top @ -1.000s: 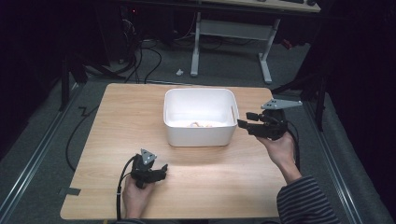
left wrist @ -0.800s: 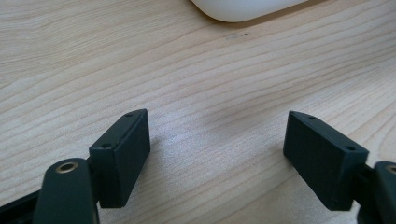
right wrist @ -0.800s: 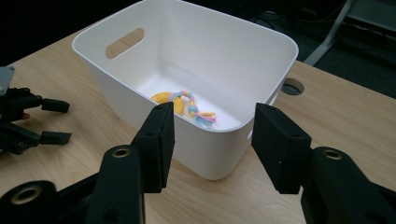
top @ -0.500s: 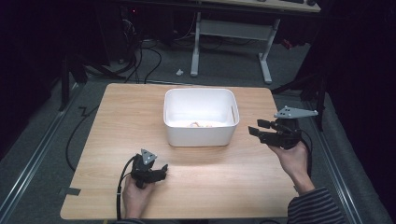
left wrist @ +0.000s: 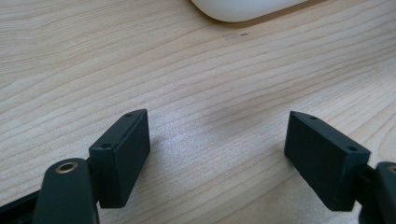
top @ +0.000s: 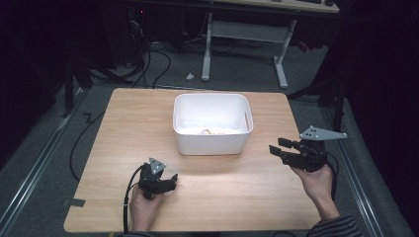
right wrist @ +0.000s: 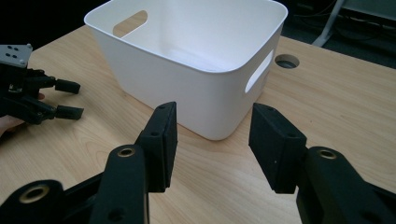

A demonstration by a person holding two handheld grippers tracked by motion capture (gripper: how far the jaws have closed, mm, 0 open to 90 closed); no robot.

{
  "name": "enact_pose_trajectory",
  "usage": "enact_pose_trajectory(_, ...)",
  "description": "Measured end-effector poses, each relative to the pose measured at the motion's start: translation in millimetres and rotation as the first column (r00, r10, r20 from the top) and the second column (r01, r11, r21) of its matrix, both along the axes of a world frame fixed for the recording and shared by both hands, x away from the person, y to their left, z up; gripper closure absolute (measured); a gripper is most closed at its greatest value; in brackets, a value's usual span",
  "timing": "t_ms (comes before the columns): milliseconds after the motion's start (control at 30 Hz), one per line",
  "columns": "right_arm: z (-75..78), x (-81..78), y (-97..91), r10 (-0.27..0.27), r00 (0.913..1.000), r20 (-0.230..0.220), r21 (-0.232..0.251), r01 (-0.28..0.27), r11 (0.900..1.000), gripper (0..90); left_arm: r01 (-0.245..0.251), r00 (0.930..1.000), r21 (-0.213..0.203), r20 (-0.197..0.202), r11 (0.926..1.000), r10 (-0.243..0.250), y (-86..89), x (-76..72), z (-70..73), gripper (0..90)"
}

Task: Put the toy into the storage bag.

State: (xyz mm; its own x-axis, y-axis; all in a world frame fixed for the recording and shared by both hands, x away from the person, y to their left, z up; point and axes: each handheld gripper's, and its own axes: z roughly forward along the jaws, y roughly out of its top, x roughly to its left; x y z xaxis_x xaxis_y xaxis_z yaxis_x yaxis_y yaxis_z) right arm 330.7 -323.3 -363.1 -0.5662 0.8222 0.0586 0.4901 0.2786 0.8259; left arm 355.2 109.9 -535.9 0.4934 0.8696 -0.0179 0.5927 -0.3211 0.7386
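Note:
A white plastic bin (top: 210, 142) with handle slots stands at the middle of the wooden table (top: 237, 197). Some pale pieces (top: 210, 131) lie on its bottom. My right gripper (top: 276, 147) hovers to the right of the bin, pointing at its corner (right wrist: 187, 79). It is open; its jaws have just been closing a little, with nothing between them (right wrist: 214, 116). My left gripper (top: 172, 181) rests low near the front edge, in front of the bin. It is open over bare wood (left wrist: 217, 135). The bin's lower edge (left wrist: 243, 9) shows beyond it.
A round cable hole (right wrist: 286, 61) sits in the tabletop behind the bin. My left gripper (right wrist: 70, 99) appears at the left of the right gripper view. Behind the table, a white desk frame (top: 242, 34) and cables (top: 148, 64) stand on the dark floor.
The right hand has drawn its gripper away from the bin's right rim, out toward the table's right edge and slightly lower. The left gripper has stayed put.

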Motion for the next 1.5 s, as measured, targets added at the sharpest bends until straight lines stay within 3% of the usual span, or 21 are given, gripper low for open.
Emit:
enact_pose_trajectory(367, -21.7, -9.1, -6.6, -0.003, 0.9995, -0.031, 0.062, 0.005, 0.9981, 52.9, 0.0, 1.0, 0.001, 0.001, 1.0, 0.0, -0.1, 0.0, 0.0, 22.9)
enact_pose_trajectory(867, -62.8, -10.2, -2.3, 0.01, 0.9971, -0.075, 0.076, -0.004, 0.9971, 52.7, 0.0, 1.0, 0.001, 0.001, 1.0, 0.0, -0.1, 0.0, 0.0, 23.0)
enact_pose_trajectory(1500, -93.8, -6.5, 7.8, 0.009, 0.994, -0.109, 0.08, 0.0, 0.9968, 53.4, -0.001, 1.0, 0.0, 0.001, 1.0, 0.001, -0.1, 0.0, -0.1, 23.1)
